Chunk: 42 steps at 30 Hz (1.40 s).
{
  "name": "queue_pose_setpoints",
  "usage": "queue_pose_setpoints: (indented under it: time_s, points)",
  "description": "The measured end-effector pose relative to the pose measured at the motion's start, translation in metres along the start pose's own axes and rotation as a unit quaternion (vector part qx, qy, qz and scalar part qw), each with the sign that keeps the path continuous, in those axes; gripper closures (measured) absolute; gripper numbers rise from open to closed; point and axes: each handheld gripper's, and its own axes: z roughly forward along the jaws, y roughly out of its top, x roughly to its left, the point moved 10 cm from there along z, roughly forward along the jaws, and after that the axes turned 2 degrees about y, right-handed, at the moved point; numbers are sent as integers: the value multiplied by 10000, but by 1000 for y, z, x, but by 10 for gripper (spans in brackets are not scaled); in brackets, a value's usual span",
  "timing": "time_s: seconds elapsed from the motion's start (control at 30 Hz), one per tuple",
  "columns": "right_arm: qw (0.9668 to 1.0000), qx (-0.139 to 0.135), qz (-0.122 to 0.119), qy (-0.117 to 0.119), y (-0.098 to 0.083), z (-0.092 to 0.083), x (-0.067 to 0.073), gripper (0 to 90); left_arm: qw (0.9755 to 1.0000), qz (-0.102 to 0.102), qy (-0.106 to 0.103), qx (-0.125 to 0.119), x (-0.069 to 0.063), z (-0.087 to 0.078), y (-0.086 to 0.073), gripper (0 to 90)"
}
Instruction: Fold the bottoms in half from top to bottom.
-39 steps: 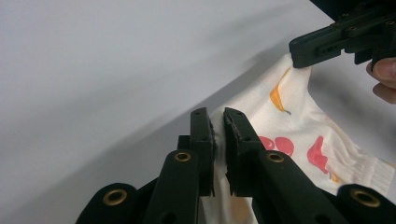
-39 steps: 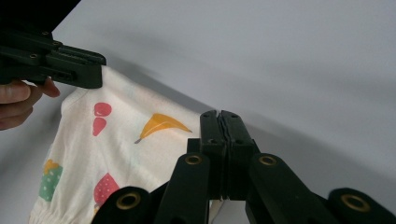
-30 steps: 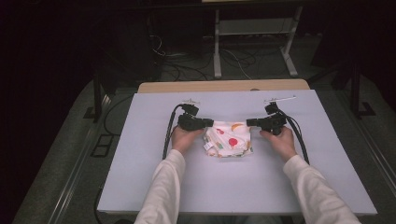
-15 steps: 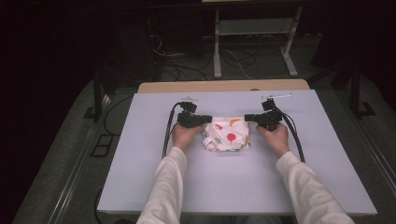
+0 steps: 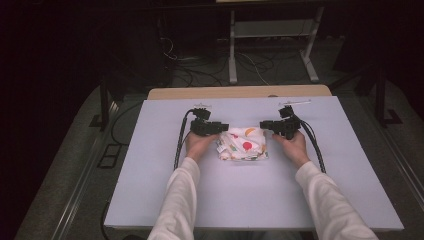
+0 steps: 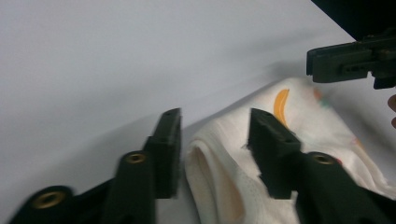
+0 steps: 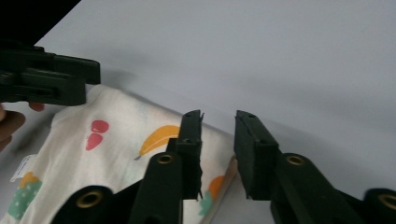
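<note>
A folded white cloth [image 5: 244, 145] printed with fruit shapes lies in the middle of the pale table [image 5: 250, 200]. My left gripper [image 5: 225, 126] is at its far left corner and my right gripper [image 5: 263, 125] at its far right corner. In the left gripper view the jaws [image 6: 215, 140] have just been opening and straddle a folded edge of the cloth [image 6: 299, 121] without pressing it. The right gripper's jaws [image 7: 218, 140] have also just been opening, with the edge of the cloth [image 7: 116, 135] low in their gap and not pinched. Each gripper view shows the other gripper [image 6: 350, 60] [image 7: 46, 77] across the cloth.
A wooden table edge [image 5: 240, 92] runs behind the pale board. Cables trail from both grippers over the table's far part. On the dark floor beyond are more cables and a metal stand [image 5: 232, 55].
Both pairs of jaws have opened off the cloth's far corners, and the cloth now lies flatter on the table. The hands have hardly moved.
</note>
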Motion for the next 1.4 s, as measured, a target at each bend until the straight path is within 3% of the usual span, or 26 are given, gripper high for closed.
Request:
queue_pose_setpoints:
  time_s: [0.17, 0.37, 0.6, 0.7, 0.8, 1.4]
  points:
    - [10000, 1, -74, -50, 0, -4, -1, 561, 9999, -26, 127, 97, 5, -5, -2, 280]
    - [9998, -38, -183, -35, 1, -12, -1, 340, 9999, 3, 90, 101, 6, -15, -1, 153]
    - [9995, -27, -299, 69, 1, -24, 1, 148, 10000, 60, 28, 32, 4, -27, -2, 41]
    - [9995, -24, -325, 7, 0, -30, 0, 119, 9999, 89, 75, 24, 6, -32, -2, 5]
    - [9995, -13, -315, 22, 0, -35, 0, 3, 9999, 105, 102, -7, 7, -38, -2, 0]
    - [9990, -108, -423, 73, -7, -71, 6, 0, 9992, 278, 168, -240, 3, -75, -3, 0]
